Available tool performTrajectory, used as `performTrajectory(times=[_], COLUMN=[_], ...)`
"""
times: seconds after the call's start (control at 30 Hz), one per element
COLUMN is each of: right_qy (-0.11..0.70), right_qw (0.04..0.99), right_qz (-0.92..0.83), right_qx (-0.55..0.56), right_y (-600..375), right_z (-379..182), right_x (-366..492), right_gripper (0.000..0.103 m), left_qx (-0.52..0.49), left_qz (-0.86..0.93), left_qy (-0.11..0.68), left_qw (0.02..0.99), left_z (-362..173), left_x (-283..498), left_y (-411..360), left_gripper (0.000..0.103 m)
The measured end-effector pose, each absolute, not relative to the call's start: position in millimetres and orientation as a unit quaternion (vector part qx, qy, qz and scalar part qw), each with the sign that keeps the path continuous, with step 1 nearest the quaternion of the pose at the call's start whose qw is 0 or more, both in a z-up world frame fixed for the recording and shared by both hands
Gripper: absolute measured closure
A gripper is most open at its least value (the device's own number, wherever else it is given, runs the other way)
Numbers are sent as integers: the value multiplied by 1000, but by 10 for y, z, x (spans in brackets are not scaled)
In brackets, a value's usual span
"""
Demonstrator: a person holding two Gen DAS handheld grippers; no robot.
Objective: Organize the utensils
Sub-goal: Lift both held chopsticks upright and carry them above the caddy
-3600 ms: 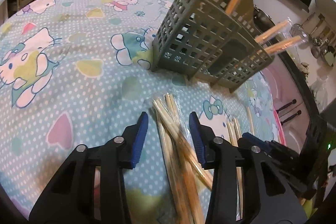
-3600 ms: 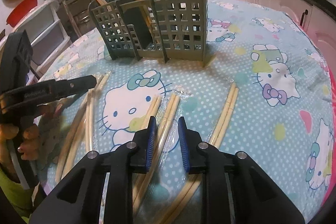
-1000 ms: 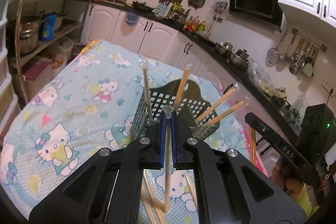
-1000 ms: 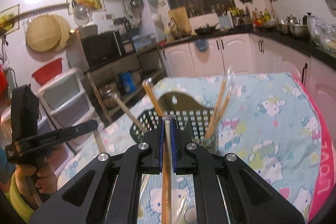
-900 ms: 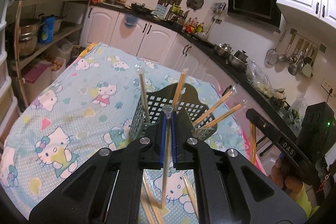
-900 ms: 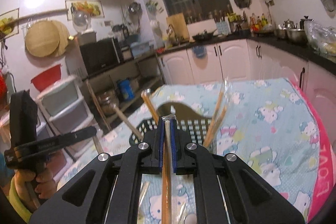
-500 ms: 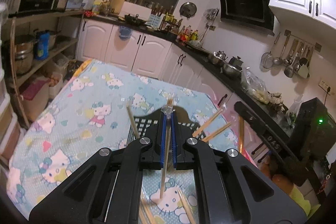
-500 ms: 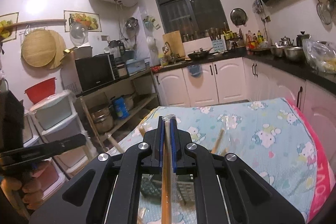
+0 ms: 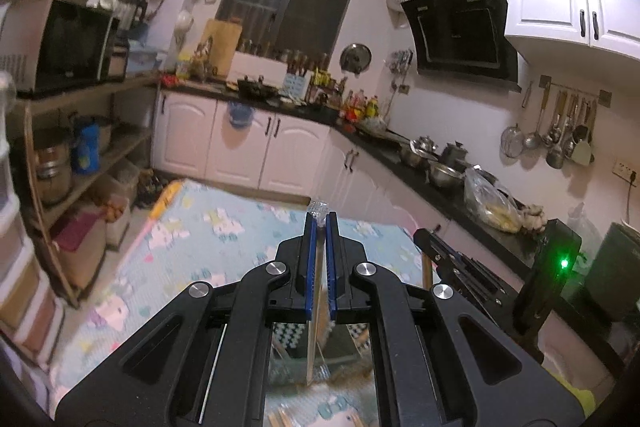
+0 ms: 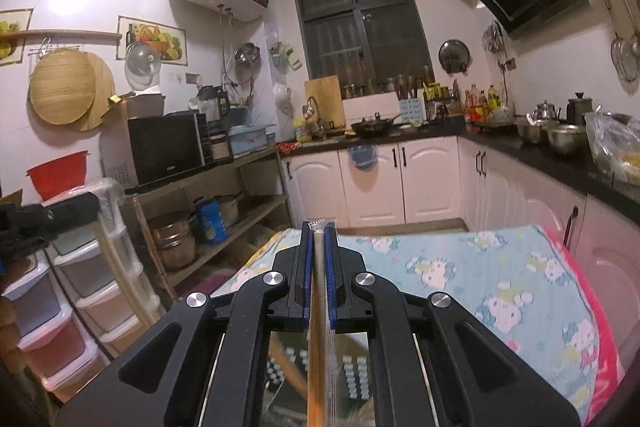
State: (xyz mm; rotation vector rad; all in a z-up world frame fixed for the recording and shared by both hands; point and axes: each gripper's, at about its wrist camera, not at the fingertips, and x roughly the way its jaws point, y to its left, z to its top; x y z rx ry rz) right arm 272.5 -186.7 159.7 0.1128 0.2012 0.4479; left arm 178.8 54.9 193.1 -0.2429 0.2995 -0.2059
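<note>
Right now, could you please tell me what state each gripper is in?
Left gripper: closed on a plastic-wrapped pair of chopsticks.
Right gripper: closed on another wrapped pair of chopsticks.

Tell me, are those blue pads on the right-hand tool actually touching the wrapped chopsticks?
Touching. In the right wrist view the right gripper has both blue pads pressed against the wrapped chopsticks, which run straight down between them with no gap.

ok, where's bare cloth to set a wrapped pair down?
Bare: the tablecloth left of the left gripper, toward the shelves; also the cloth between the right gripper and the pink edge. Crowded: straight below both grippers, where the grid holder stands, with loose chopsticks near it.
</note>
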Motion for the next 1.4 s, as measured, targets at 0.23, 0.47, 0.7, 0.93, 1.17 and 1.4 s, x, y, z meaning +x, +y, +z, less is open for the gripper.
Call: performTrajectory(times=[0.23,0.47,0.7,0.93,1.17,1.4], right_qy=[83,79,78,99,87,70], right_qw=[975,979,983,984,988,993], right_qz=[196,166,133,98,72,48], right_qx=[70,90,100,112,102,86], right_y=[-1800,-1782,-1754,-1743,-1701,-1708], right_z=[1683,1683,1546,1339,1262,1188], right_x=[3087,3373,3541,3703,3723,3686], right_gripper=[97,97,97,97,97,97], left_qx=[-116,-118,-125,-125,-133,-133], left_qz=[-90,-84,-85,-86,-86,-82], left_qy=[146,147,154,171,178,180], left_qw=[978,978,976,974,971,971], left_z=[1927,1796,1653,1459,1351,1277], left_x=[2012,2168,2284,2352,2393,2418], left_y=[535,533,541,551,570,582], left_gripper=[102,102,102,102,102,102])
